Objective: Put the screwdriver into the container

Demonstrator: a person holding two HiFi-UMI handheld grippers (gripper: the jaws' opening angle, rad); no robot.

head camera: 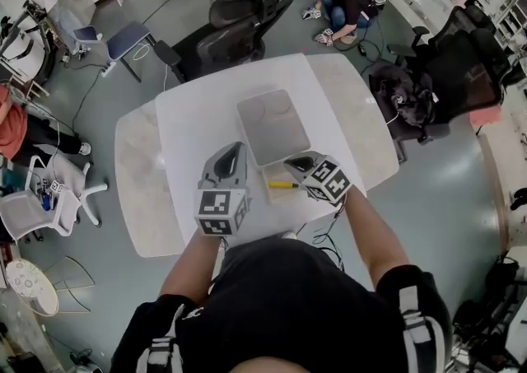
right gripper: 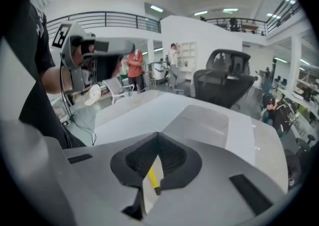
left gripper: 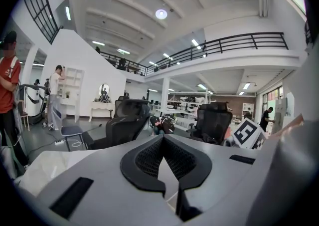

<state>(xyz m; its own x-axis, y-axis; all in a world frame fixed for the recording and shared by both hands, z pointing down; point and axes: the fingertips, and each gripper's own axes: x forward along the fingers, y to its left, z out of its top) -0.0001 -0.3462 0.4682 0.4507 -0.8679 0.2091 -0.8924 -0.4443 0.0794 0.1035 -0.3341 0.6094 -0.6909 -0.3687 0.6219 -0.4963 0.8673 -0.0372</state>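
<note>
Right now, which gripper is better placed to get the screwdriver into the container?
Right. The right gripper, jaws shut, sits at the yellow screwdriver, visible in its gap; a firm grip isn't clear. The container lies just ahead. The left gripper is shut, empty.

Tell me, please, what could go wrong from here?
1. The right gripper looks shut, yet the screwdriver only shows in the gap behind its tips, so the grip may be loose or missed.
2. The screwdriver lies near the table edge; a nudge could roll it off.
3. Carried low, it could catch the container wall.
</note>
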